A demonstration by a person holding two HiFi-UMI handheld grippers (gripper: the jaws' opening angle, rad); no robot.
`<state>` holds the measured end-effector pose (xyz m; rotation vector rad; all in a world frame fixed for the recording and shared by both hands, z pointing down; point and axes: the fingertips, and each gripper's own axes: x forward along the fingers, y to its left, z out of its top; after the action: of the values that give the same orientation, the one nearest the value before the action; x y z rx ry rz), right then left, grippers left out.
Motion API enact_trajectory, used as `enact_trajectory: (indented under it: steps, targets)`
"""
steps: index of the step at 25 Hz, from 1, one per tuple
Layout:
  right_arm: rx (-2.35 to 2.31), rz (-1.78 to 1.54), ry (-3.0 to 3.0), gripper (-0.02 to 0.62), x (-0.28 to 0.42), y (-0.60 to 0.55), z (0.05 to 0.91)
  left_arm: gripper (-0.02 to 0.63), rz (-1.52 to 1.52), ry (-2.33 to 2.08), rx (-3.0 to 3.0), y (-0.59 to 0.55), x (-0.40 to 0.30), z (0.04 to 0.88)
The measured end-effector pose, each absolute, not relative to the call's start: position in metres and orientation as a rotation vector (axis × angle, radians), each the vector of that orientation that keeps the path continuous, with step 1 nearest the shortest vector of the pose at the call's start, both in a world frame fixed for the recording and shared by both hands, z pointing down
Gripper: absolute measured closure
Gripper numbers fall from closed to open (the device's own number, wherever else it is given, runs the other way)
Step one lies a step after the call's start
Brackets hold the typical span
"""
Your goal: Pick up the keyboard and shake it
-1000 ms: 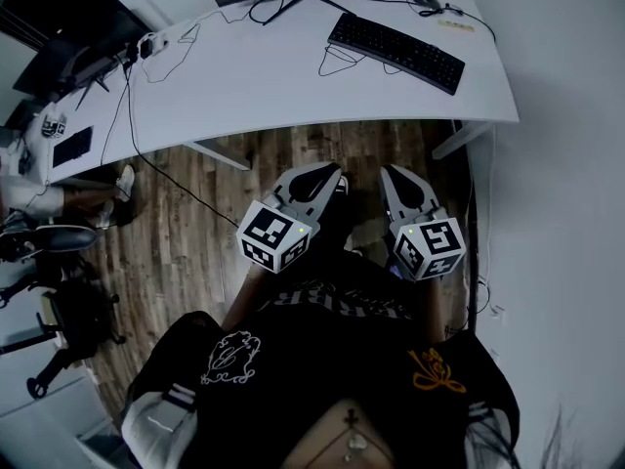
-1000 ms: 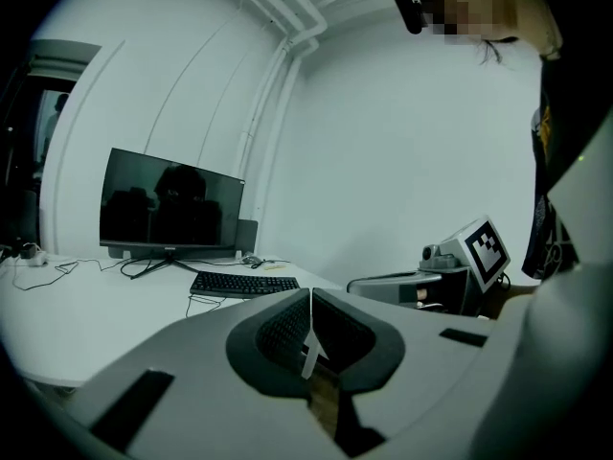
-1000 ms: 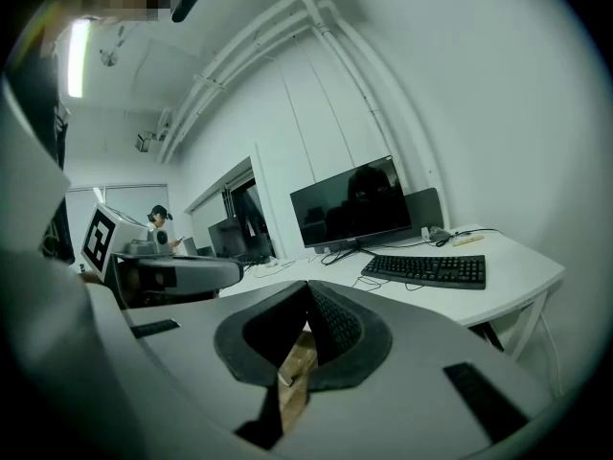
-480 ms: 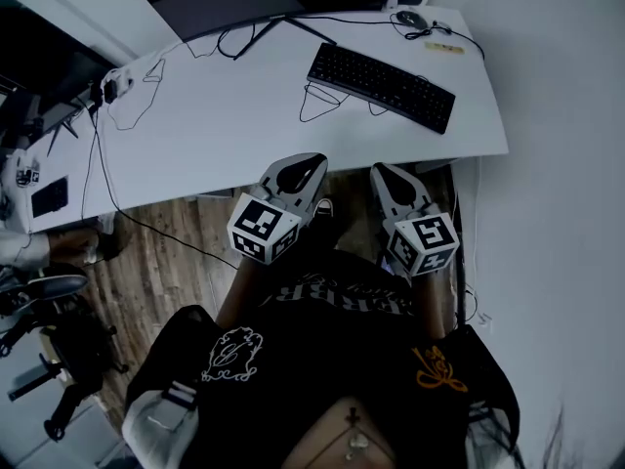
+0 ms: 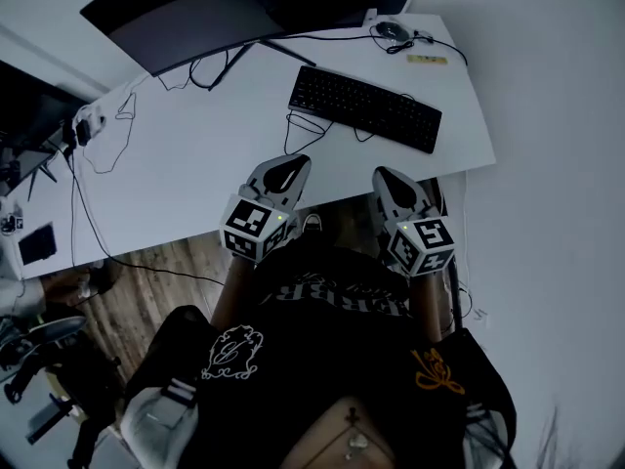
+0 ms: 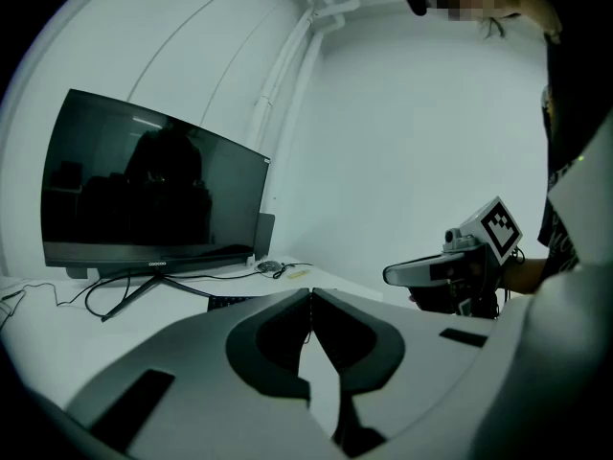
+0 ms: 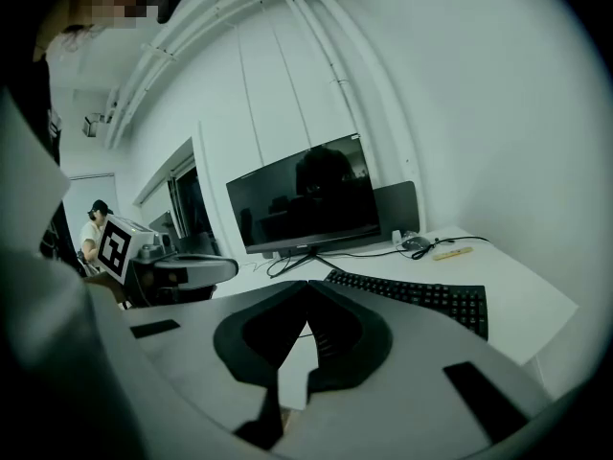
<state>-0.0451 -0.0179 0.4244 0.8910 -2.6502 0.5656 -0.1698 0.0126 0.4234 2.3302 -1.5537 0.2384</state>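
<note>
A black keyboard (image 5: 364,107) lies at an angle on the white desk (image 5: 205,174), right of centre, with its cable looping toward the desk's front; the right gripper view shows the keyboard (image 7: 421,300) just beyond the jaws. My left gripper (image 5: 285,169) is shut and empty, its tip over the desk's front edge. My right gripper (image 5: 387,177) is likewise shut and empty, beside it at the same edge. Both stop short of the keyboard. From the left gripper view only a sliver of the keyboard (image 6: 230,302) shows behind the closed left gripper (image 6: 310,300).
A wide dark monitor (image 5: 244,8) stands on its stand at the desk's back. A mouse (image 5: 389,29) and a small flat strip (image 5: 428,60) lie at the far right corner. Cables trail over the desk's left part. Wooden floor (image 5: 146,291) lies below left.
Both grippers have moved forward from over the floor to the desk's front edge, closer to the keyboard. Jaws stayed shut.
</note>
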Motion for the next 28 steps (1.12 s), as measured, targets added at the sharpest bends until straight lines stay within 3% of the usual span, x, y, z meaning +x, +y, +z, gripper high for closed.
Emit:
enact_trajectory:
  steps: [15,28]
  targets:
    - [1.201,0.712,-2.488,0.573,0.014,-0.077,0.462,0.583,0.29,-1.483,2.351,-0.042,-0.18,0.445]
    - [1.248,0.872,-2.373,0.433,0.084,-0.185,0.538,0.581,0.349,-1.498,2.237,-0.135,-0.193,0.473]
